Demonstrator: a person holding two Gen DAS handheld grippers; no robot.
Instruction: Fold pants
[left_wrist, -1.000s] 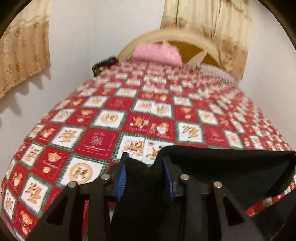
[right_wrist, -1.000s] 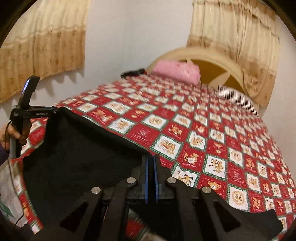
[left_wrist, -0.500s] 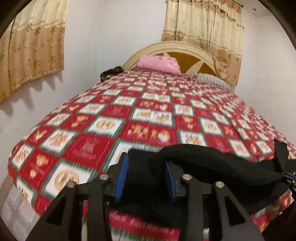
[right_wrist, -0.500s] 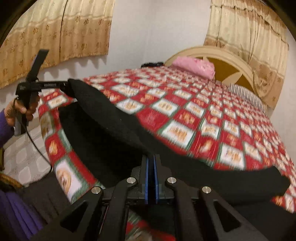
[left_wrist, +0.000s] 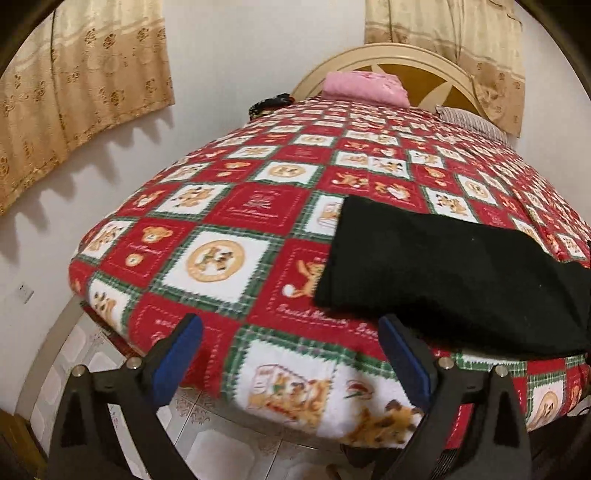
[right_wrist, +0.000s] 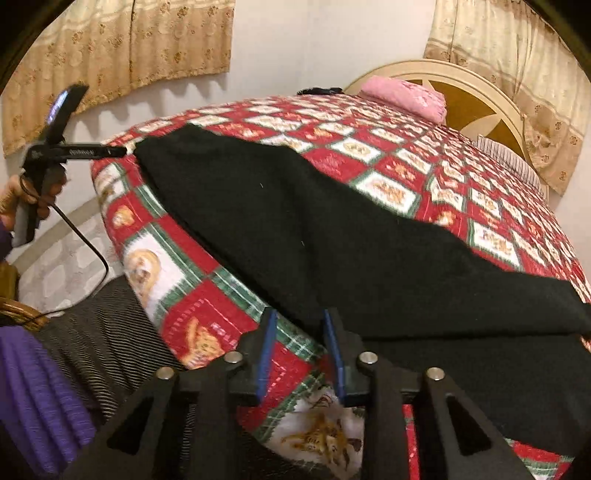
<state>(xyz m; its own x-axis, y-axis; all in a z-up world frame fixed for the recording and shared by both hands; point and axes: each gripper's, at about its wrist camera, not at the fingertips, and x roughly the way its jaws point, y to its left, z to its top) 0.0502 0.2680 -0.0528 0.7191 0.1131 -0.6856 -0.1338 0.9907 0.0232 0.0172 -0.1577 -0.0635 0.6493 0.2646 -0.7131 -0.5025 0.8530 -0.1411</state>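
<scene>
The black pants lie flat, folded over, on the red patchwork bed cover near the bed's front edge. My left gripper hovers off that edge with its jaws opening wide; only the cover shows between them, and the pants' left corner lies just beyond the right finger. In the right wrist view the pants stretch from far left to near right. My right gripper has its jaws opening a little; the pants' near edge lies just ahead of the pads, not pinched. The left gripper shows side-on by the pants' far corner.
A pink pillow and a striped pillow lie by the cream headboard. A dark item sits at the far left corner. Walls and curtains close the left side. A hand, purple sleeve and tiled floor are below.
Both grippers held the pants up and have let go. The pants now lie flat on the bed. Both grippers have sunk and drawn back past the bed's edge.
</scene>
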